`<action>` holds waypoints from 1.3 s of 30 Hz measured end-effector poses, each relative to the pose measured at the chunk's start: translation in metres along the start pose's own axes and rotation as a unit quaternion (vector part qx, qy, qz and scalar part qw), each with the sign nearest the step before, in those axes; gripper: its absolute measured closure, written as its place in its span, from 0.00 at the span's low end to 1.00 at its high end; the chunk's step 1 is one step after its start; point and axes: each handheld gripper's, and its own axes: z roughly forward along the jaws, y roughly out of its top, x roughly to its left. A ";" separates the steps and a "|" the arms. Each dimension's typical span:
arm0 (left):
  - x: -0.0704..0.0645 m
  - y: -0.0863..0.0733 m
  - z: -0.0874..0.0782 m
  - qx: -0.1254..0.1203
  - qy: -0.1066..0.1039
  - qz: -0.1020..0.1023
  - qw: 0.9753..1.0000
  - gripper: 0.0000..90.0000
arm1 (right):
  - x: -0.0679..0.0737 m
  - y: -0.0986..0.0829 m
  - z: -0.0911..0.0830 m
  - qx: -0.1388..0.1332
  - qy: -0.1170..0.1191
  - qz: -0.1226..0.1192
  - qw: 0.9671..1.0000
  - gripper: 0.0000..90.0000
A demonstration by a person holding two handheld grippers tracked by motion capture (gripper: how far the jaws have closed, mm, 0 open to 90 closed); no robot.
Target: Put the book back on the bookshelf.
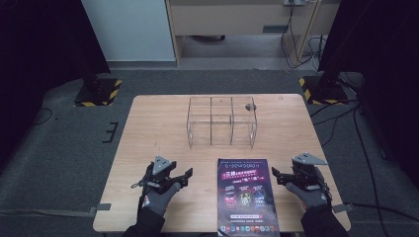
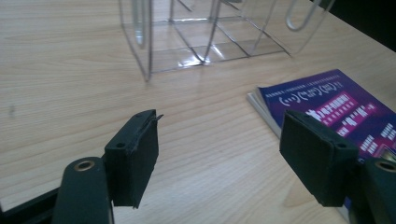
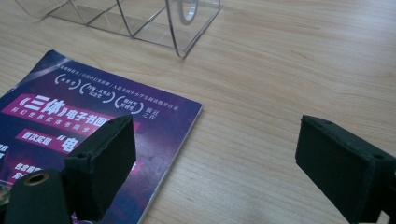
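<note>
From above, the magazine (image 1: 247,195) lay flat between both grippers, before a clear rack (image 1: 222,121). The left gripper (image 2: 219,154) gaped empty — so did the right gripper (image 3: 224,163). Approach stage, apparently; next, pinching a cover edge.

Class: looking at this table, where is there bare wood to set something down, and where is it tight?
Bare wood lies left of the clear rack, and between the rack and the purple booklet. It is tight beside the booklet, where the left gripper and right gripper flank it.
</note>
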 end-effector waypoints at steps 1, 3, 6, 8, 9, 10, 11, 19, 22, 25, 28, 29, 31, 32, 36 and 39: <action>-0.005 0.000 0.001 0.000 -0.004 0.003 1.000 0.31 | 0.001 0.000 0.000 0.000 0.000 -0.004 1.000 0.14; -0.012 0.000 0.003 0.002 -0.009 0.009 1.000 0.31 | 0.003 -0.001 -0.001 -0.001 0.000 -0.007 1.000 0.14; -0.020 -0.001 0.006 0.004 -0.016 0.013 1.000 0.32 | 0.007 -0.001 -0.003 -0.004 0.002 -0.001 1.000 0.14; -0.026 -0.002 0.009 0.010 -0.021 0.016 1.000 0.32 | 0.008 -0.002 -0.004 -0.008 0.004 -0.005 1.000 0.14; -0.027 -0.003 0.010 0.012 -0.021 0.017 1.000 0.33 | 0.010 -0.002 -0.004 -0.008 0.004 -0.005 1.000 0.14; -0.030 -0.004 0.012 0.016 -0.023 0.020 0.999 0.33 | 0.010 -0.003 -0.005 -0.009 0.003 -0.004 1.000 0.14; -0.032 -0.005 0.013 0.017 -0.024 0.021 0.999 0.33 | 0.012 -0.003 -0.006 -0.008 0.005 -0.005 1.000 0.13; -0.052 -0.011 0.024 0.036 -0.036 0.031 0.998 0.34 | 0.019 -0.009 -0.011 -0.013 0.006 -0.011 1.000 0.14; -0.059 -0.014 0.030 0.047 -0.040 0.032 0.998 0.35 | 0.023 -0.012 -0.011 -0.011 0.008 -0.013 1.000 0.14; -0.066 -0.017 0.034 0.053 -0.046 0.035 0.997 0.35 | 0.025 -0.013 -0.010 -0.009 0.009 -0.017 1.000 0.14; -0.072 -0.021 0.040 0.063 -0.050 0.041 0.996 0.35 | 0.027 -0.014 -0.008 -0.005 0.012 -0.018 1.000 0.14; -0.075 -0.023 0.043 0.065 -0.051 0.041 0.996 0.35 | 0.027 -0.015 -0.007 -0.004 0.014 -0.018 1.000 0.14; -0.078 -0.025 0.046 0.073 -0.053 0.045 0.995 0.35 | 0.029 -0.016 -0.005 0.002 0.016 -0.017 1.000 0.15; -0.080 -0.027 0.048 0.077 -0.056 0.047 0.994 0.35 | 0.029 -0.016 -0.004 0.004 0.016 -0.021 1.000 0.15; -0.086 -0.030 0.053 0.085 -0.061 0.050 0.993 0.35 | 0.031 -0.017 0.000 0.012 0.018 -0.027 0.999 0.16; -0.089 -0.033 0.058 0.094 -0.062 0.050 0.992 0.35 | 0.032 -0.019 0.003 0.018 0.022 -0.025 0.999 0.17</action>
